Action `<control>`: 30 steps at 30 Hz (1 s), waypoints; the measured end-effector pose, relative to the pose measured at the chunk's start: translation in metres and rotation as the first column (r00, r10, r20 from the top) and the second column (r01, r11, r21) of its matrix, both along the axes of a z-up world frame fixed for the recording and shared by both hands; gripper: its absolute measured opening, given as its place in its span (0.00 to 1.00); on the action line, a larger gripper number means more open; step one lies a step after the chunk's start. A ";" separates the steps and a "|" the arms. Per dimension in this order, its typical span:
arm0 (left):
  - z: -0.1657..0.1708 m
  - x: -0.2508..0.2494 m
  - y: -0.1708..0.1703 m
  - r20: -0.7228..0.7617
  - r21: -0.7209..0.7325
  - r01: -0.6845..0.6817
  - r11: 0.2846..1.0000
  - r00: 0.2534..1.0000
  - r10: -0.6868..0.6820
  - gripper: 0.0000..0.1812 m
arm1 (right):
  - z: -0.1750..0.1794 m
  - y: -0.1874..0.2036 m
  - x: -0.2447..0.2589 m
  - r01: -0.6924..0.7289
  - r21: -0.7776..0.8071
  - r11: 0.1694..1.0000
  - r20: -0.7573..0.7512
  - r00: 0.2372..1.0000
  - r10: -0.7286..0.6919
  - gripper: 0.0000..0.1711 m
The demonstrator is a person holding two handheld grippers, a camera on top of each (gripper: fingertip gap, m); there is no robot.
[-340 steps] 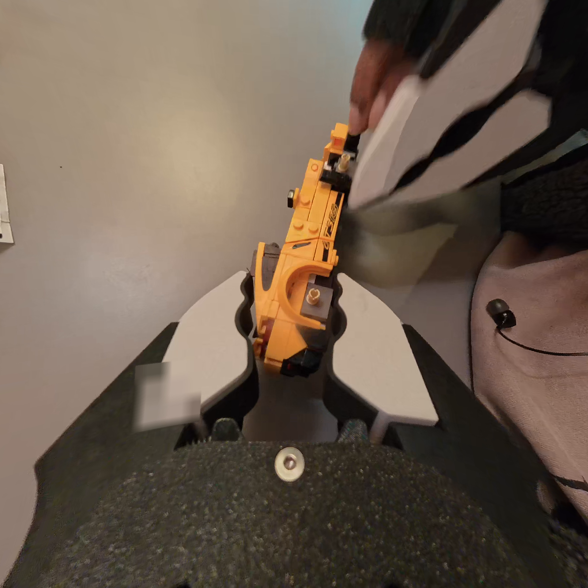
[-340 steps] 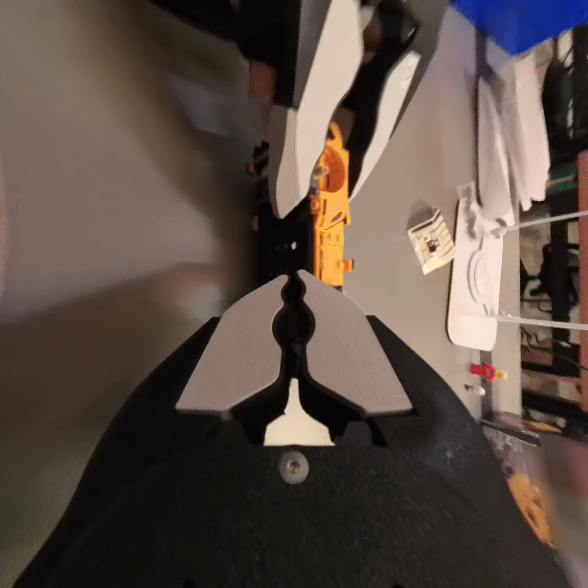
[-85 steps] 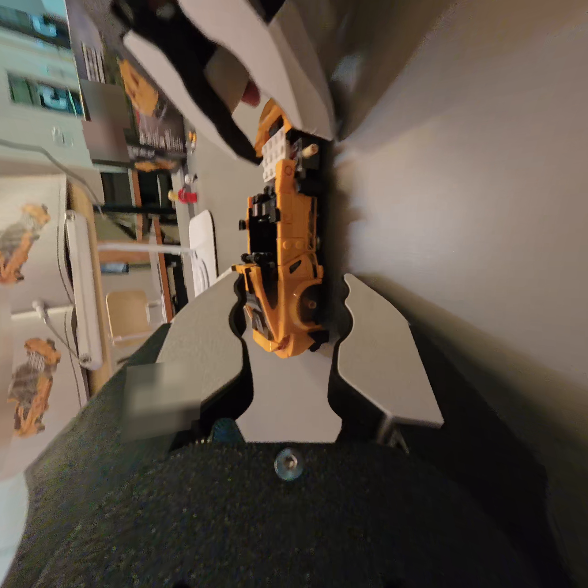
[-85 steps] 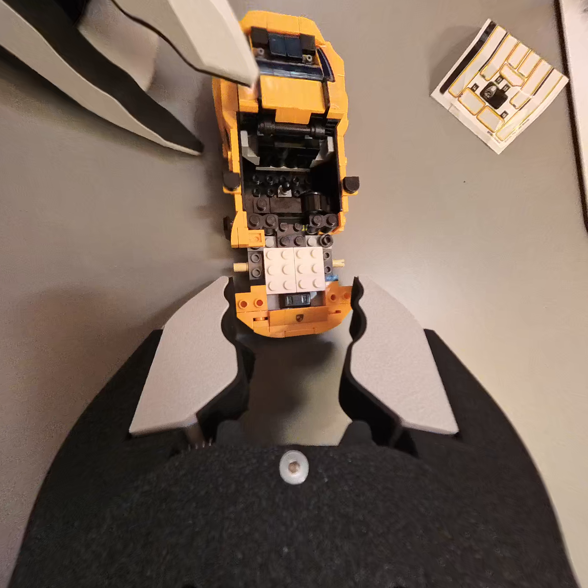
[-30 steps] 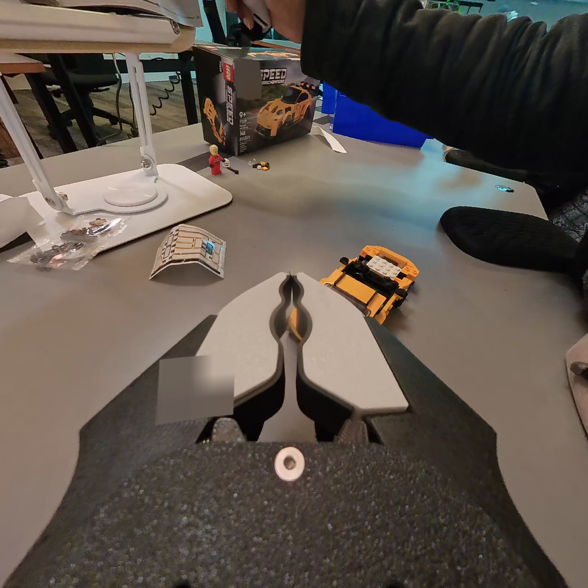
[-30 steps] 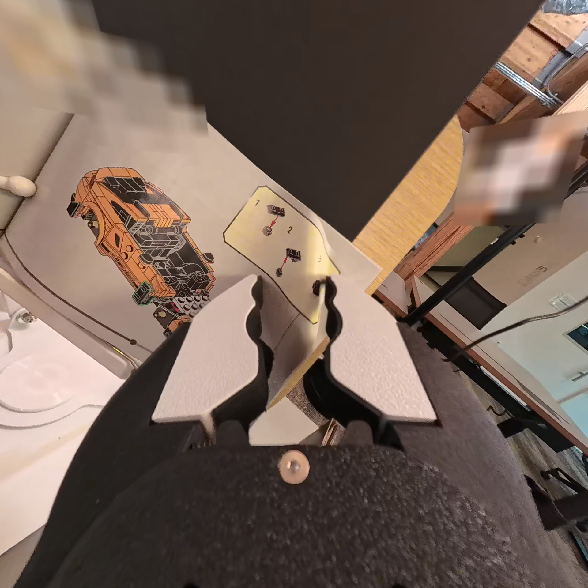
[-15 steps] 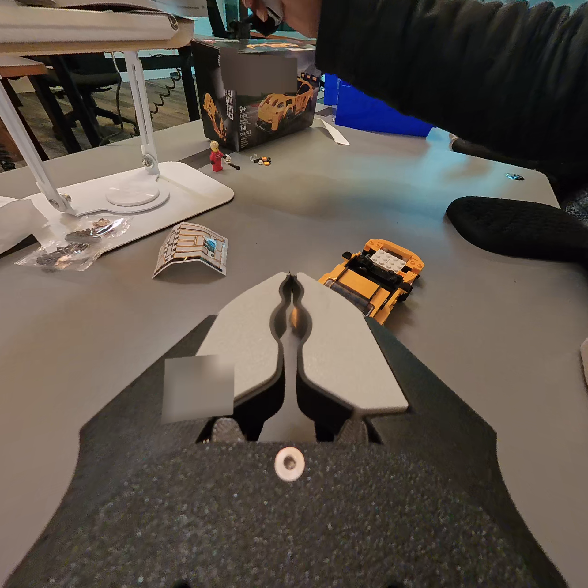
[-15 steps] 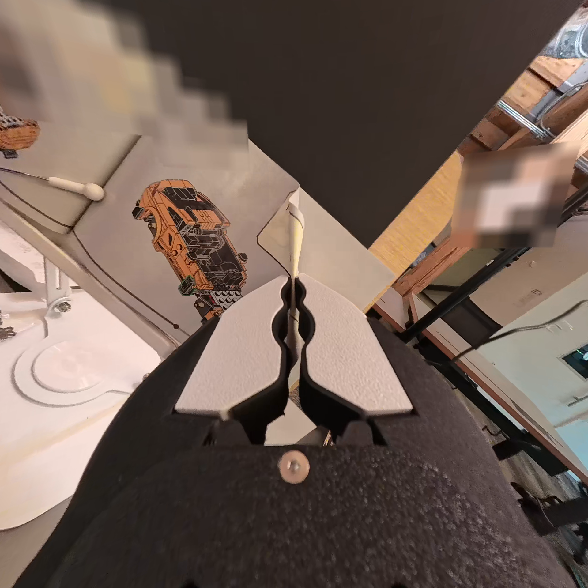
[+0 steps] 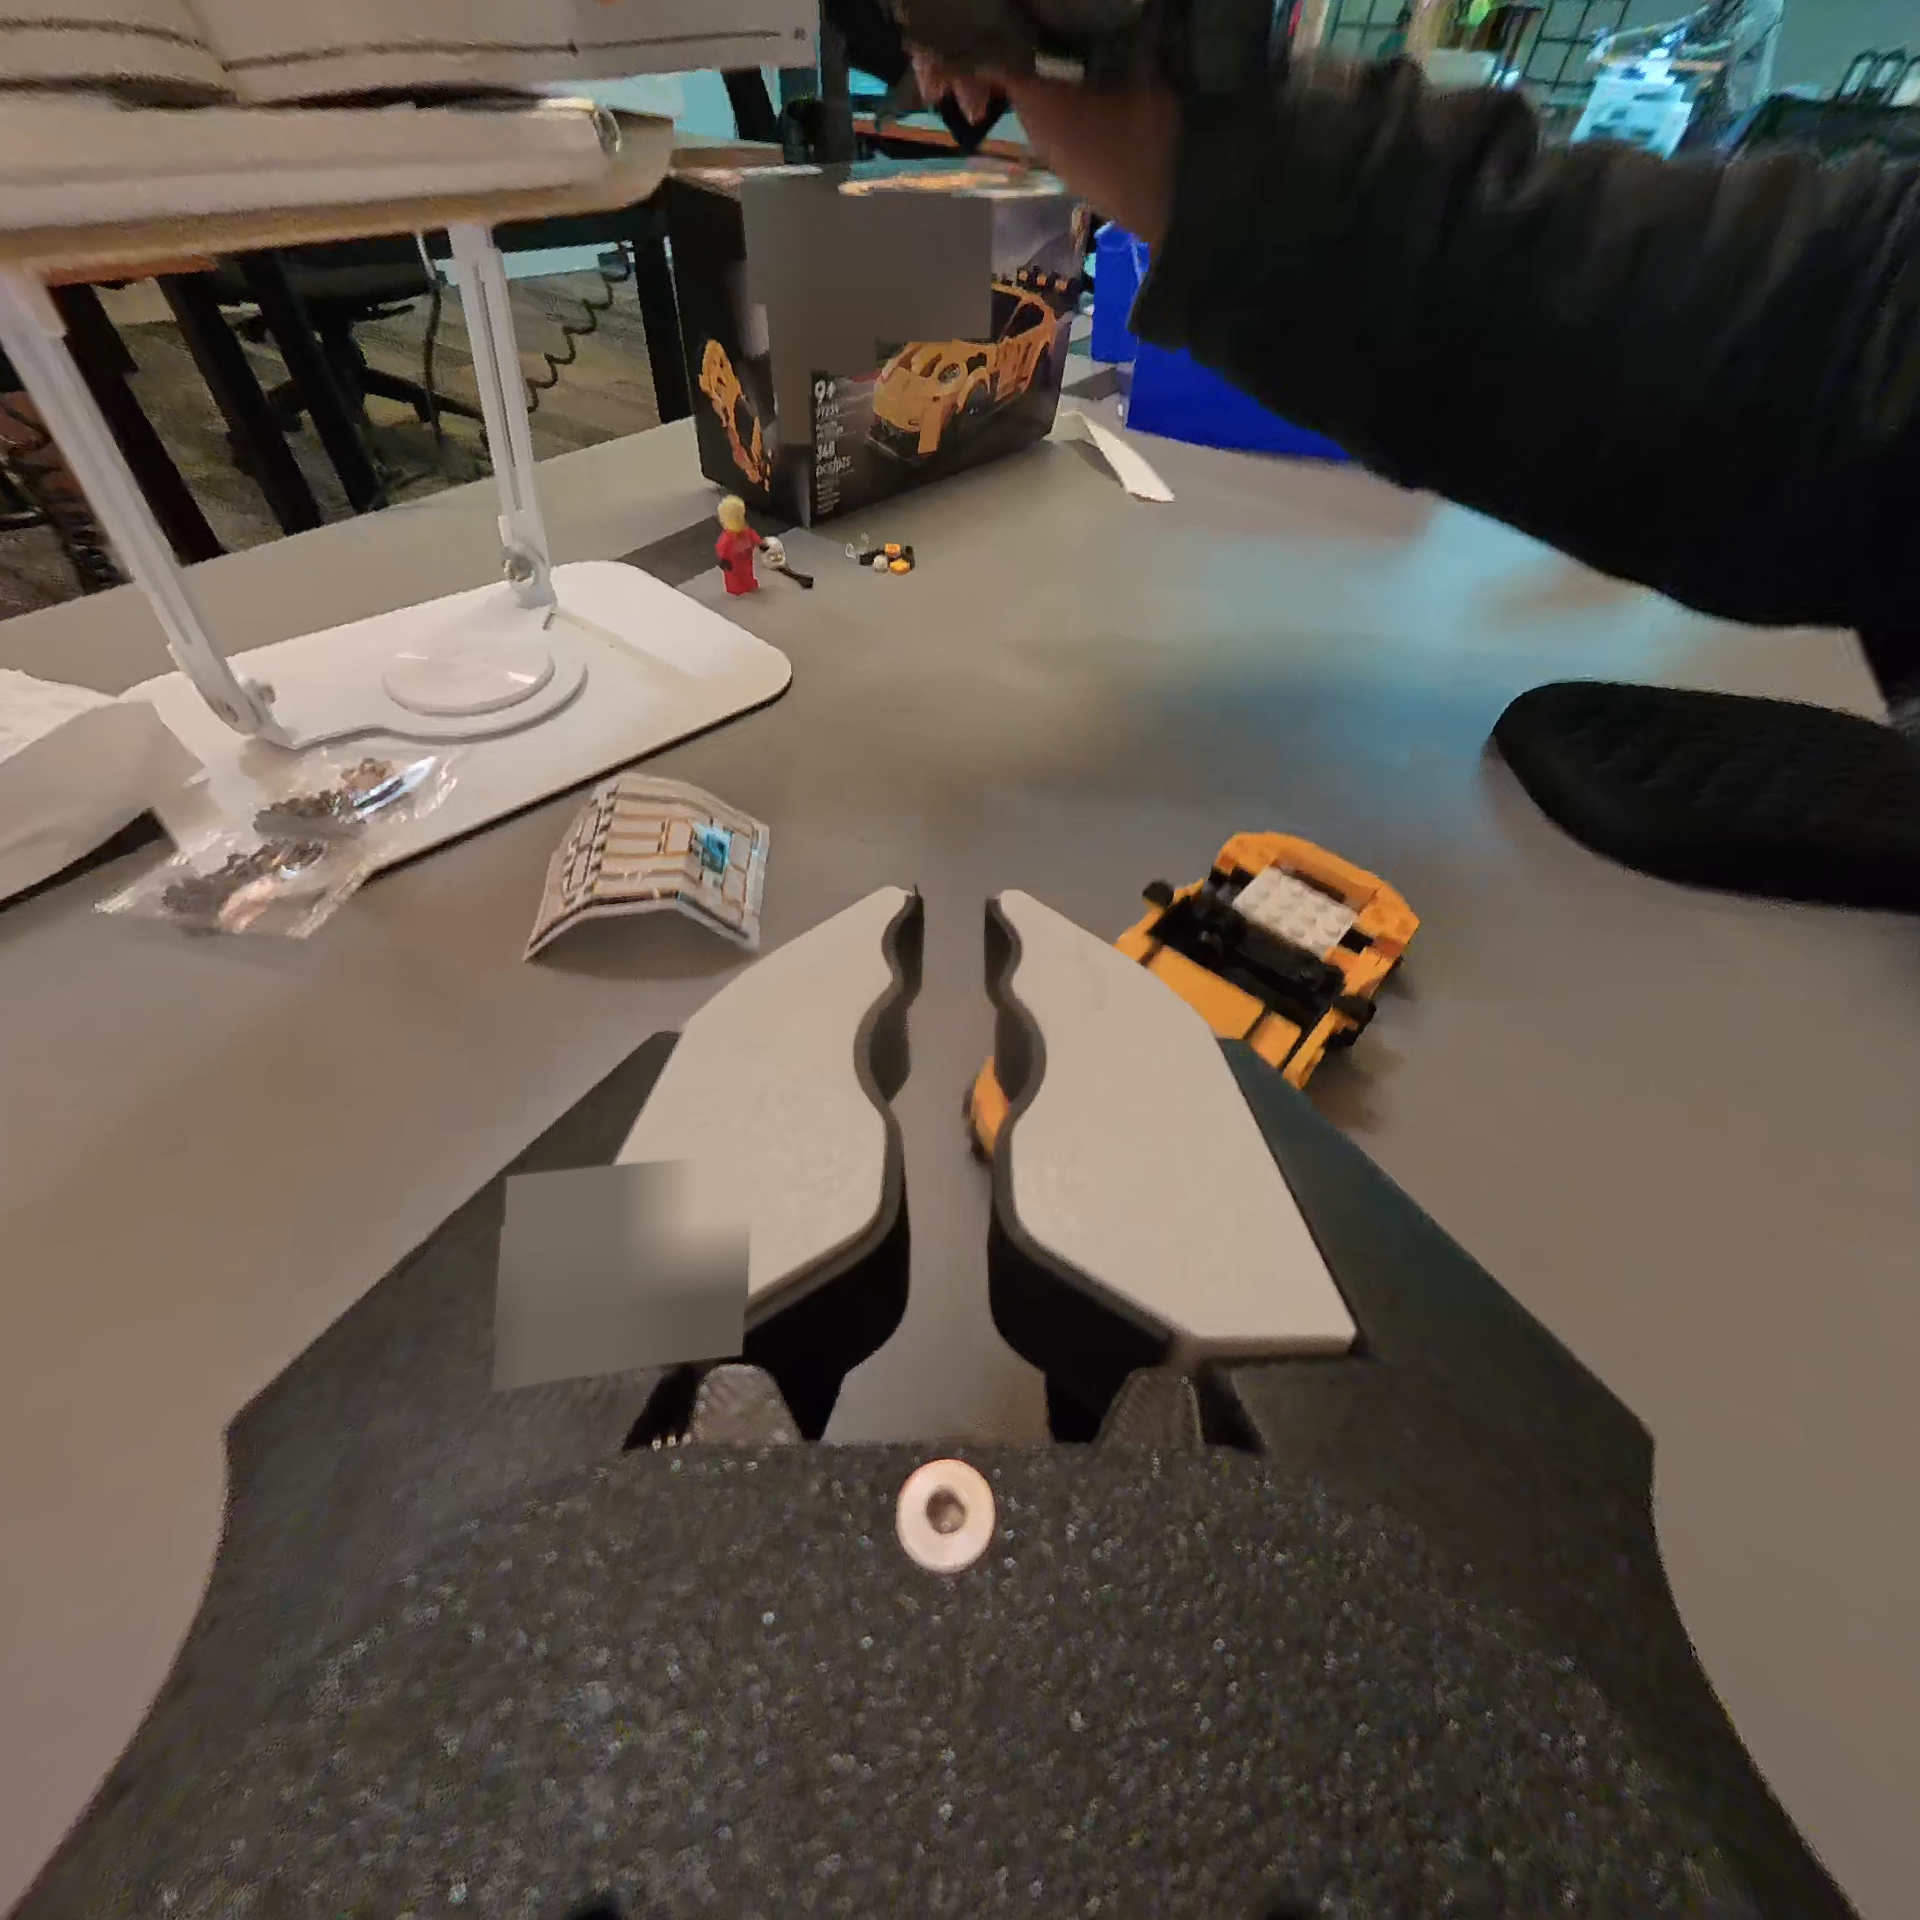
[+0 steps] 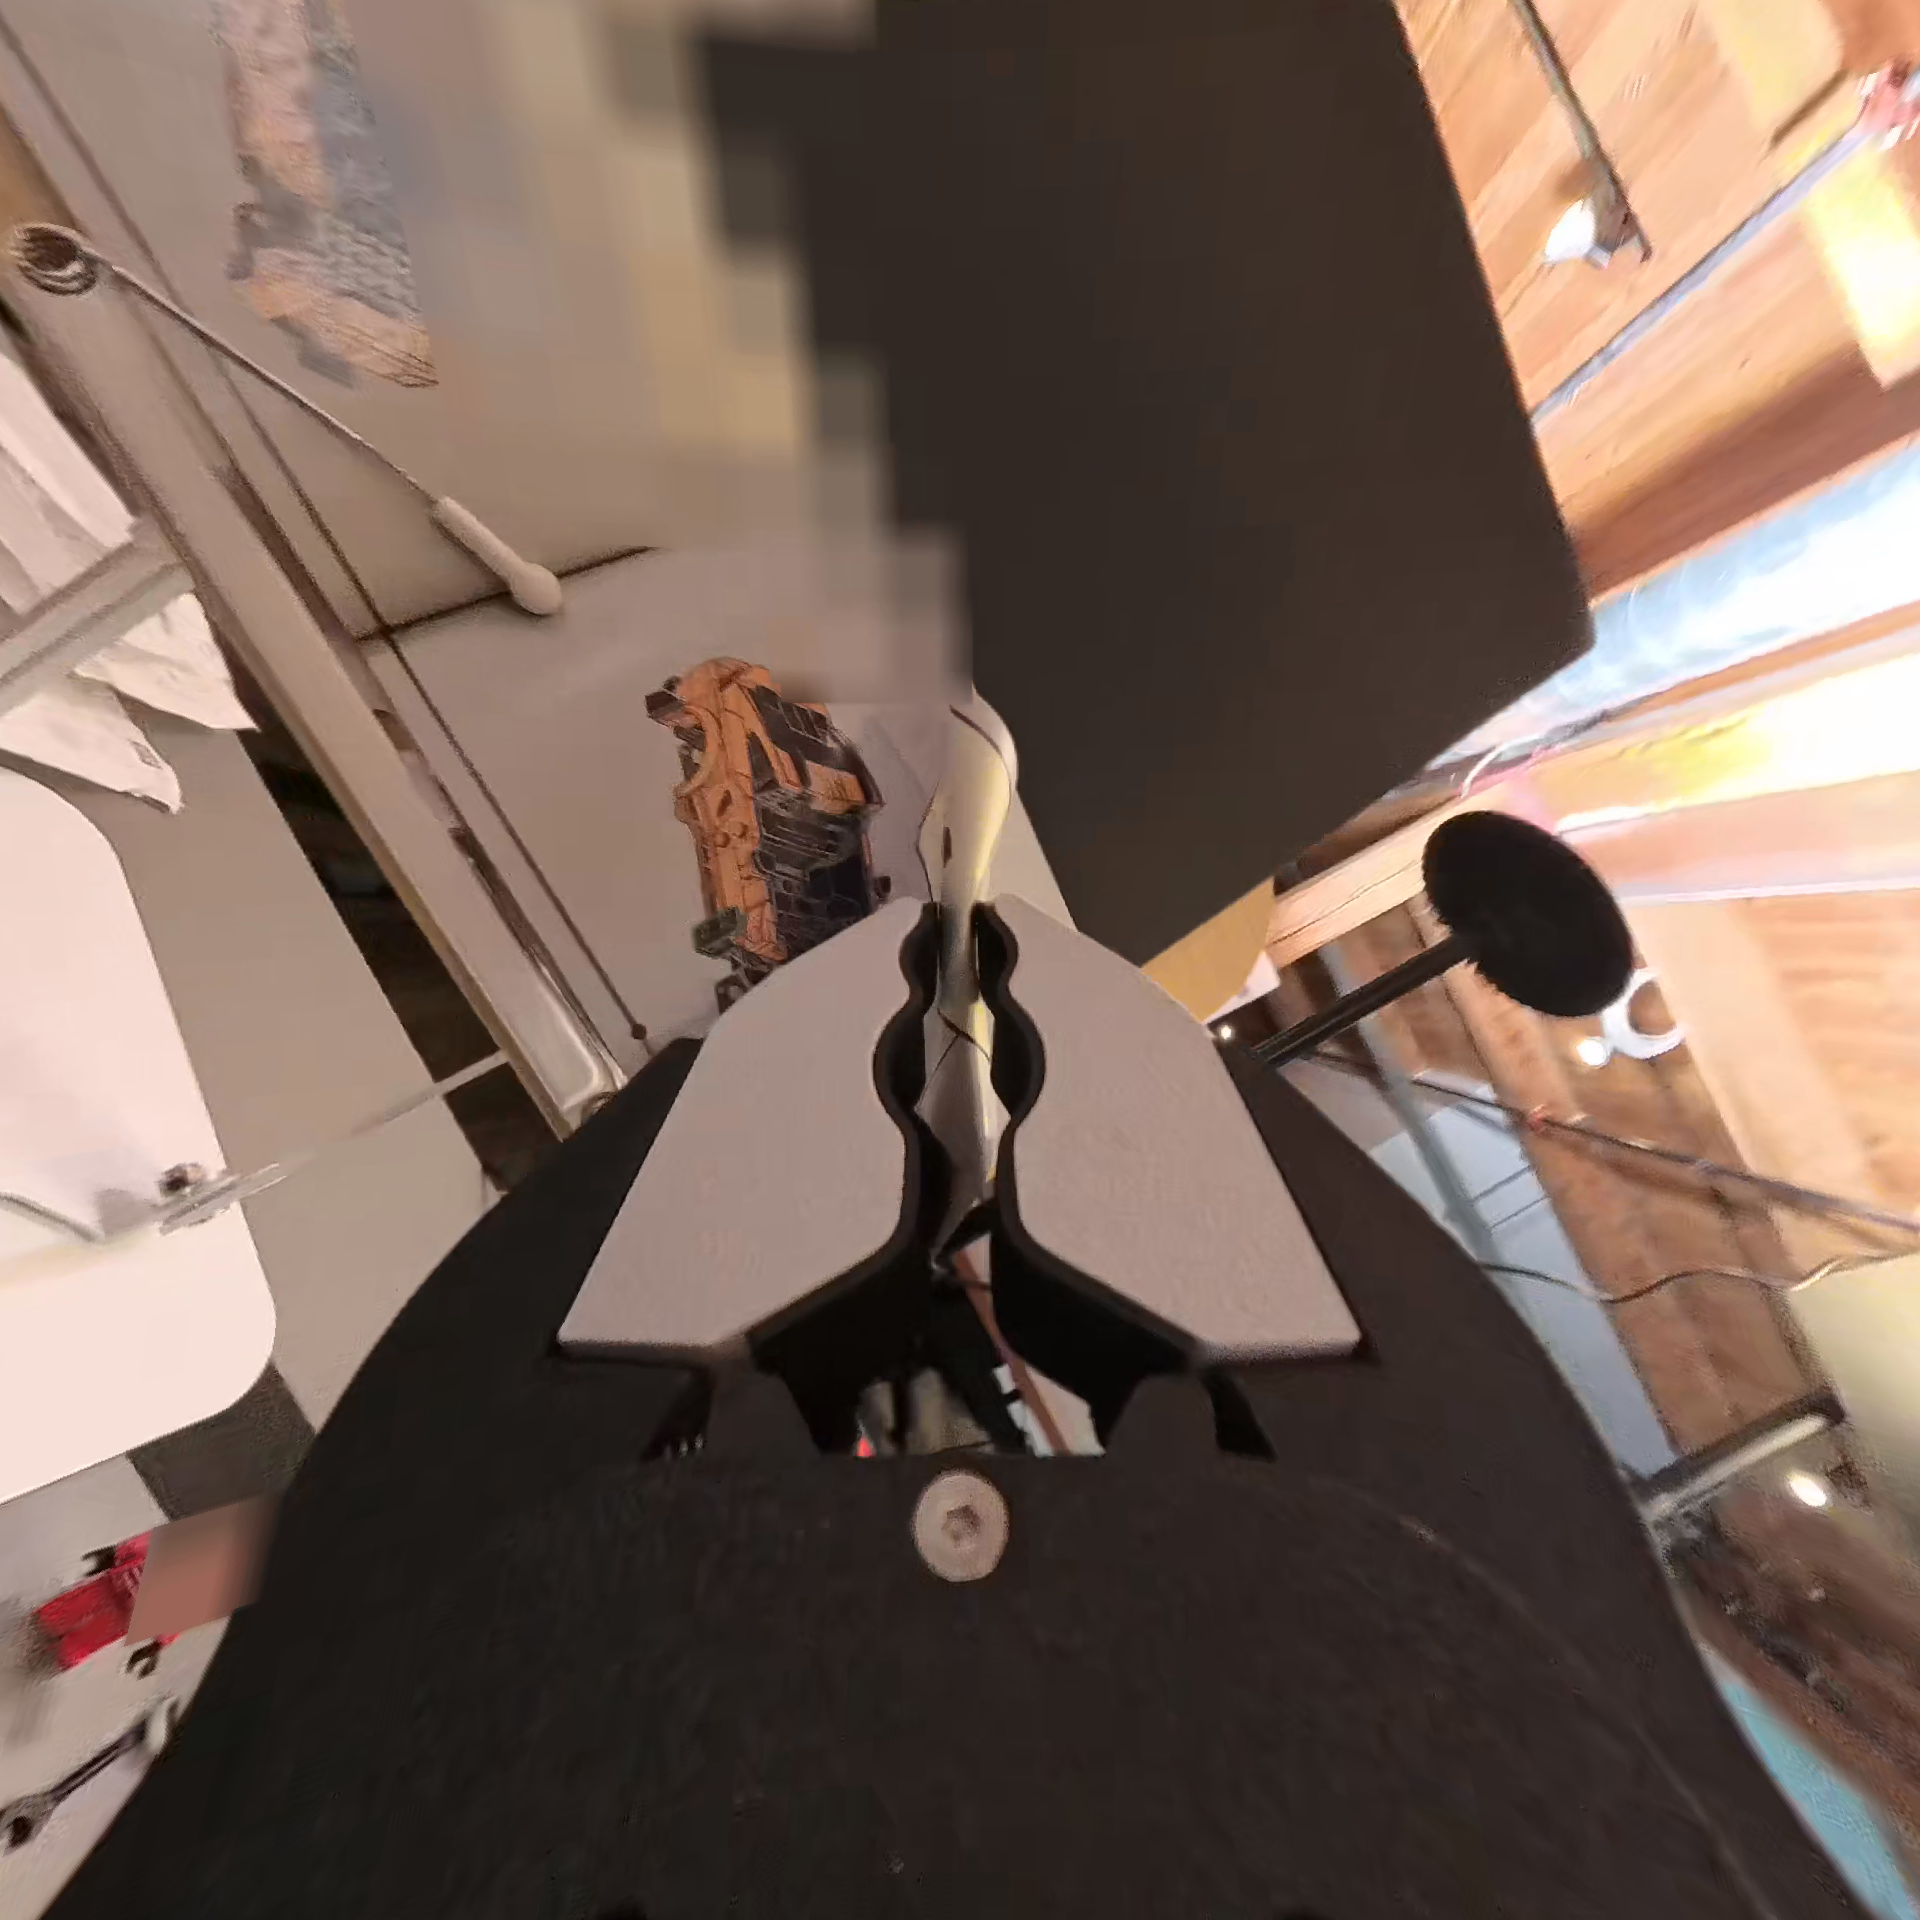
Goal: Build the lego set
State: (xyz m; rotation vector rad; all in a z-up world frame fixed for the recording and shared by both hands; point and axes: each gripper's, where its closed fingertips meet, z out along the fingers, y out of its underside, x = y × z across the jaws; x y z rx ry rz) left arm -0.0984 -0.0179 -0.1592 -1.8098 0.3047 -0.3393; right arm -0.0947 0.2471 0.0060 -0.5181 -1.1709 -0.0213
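Observation:
The partly built orange lego car (image 9: 1278,935) sits on the grey table (image 9: 1039,675), just right of and beyond my left gripper (image 9: 951,904). Its front end is hidden behind my right-hand finger. The left gripper is open by a narrow gap and empty, low over the table. My right gripper (image 10: 951,914) is shut on the edge of a page (image 10: 971,821) of the instruction booklet (image 10: 769,821), which lies on the raised white stand. The held page stands up on edge.
A curled sticker sheet (image 9: 655,862) and a clear bag of parts (image 9: 281,842) lie to the left. The stand's white base (image 9: 468,675), a red minifigure (image 9: 738,545), small loose pieces (image 9: 888,556) and the set box (image 9: 883,343) are farther back. A black-sleeved arm (image 9: 1558,364) reaches across overhead. The left gripper's tips are roughly 30 cm from the right gripper's. My right gripper's tips are some 25 cm from the red minifigure (image 9: 738,545).
My left gripper has opened a little. My right gripper closed on the booklet page and has lifted it up on edge, swinging leftward.

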 end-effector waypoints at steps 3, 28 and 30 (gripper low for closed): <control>0.034 0.008 0.021 0.050 0.031 0.022 0.999 0.998 -0.024 0.08 | -0.003 -0.013 -0.001 -0.013 0.037 0.999 0.006 1.000 0.012 0.04; 0.173 -0.012 0.210 0.646 0.054 0.075 0.996 0.758 -0.092 0.00 | -0.024 -0.052 0.020 -0.119 -0.227 0.967 0.030 0.991 0.129 0.21; 0.174 -0.012 0.209 0.640 0.055 0.070 0.996 0.763 -0.089 0.00 | -0.026 -0.047 0.023 -0.084 -0.185 0.979 0.018 0.996 0.089 0.11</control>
